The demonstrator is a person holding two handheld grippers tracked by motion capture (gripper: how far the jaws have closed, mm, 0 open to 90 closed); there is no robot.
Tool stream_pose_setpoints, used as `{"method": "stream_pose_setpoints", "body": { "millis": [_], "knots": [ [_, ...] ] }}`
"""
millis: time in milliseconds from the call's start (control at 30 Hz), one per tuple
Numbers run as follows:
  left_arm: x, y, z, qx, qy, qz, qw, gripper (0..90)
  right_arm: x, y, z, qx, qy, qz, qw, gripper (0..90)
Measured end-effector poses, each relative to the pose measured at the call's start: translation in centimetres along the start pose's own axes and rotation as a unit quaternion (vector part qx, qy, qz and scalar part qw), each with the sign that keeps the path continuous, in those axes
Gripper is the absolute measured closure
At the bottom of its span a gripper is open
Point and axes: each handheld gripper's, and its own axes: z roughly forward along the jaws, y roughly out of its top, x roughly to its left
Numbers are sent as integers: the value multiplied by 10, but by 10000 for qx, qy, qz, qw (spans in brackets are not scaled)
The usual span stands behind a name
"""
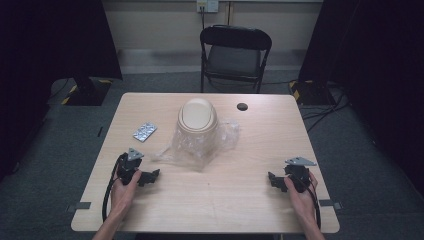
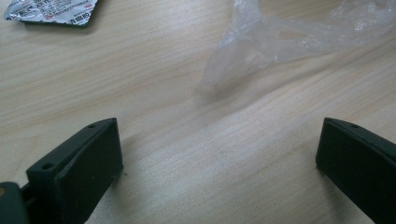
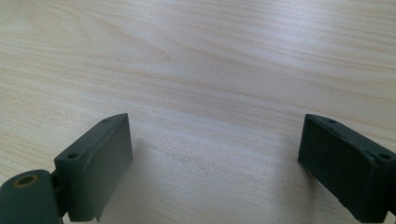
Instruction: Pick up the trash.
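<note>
Both hands are resting near the bench's front edge, the left gripper (image 1: 152, 176) and right gripper (image 1: 274, 181) wide open and holding nothing, facing the plastic bag (image 1: 200, 142) mid-bench, ready to reach.

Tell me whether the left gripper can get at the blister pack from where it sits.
Probably yes: the left gripper rests open on the table, and only bare wood lies between it and the blister pack; the plastic bag lies off to the side.
</note>
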Motion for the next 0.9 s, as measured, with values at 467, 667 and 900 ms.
{"method": "stream_pose_setpoints", "body": {
  "millis": [467,667,900],
  "knots": [
    [-9,3,-9,-193,-166,188,9995,162,0,0,0,0,0,1,10000,91],
    [-13,22,-20,-556,-406,166,9975,165,0,0,0,1,-1,1,10000,91],
    [-19,45,-28,-796,-747,359,9934,183,0,0,0,-1,-1,-2,10000,91]
  ]
}}
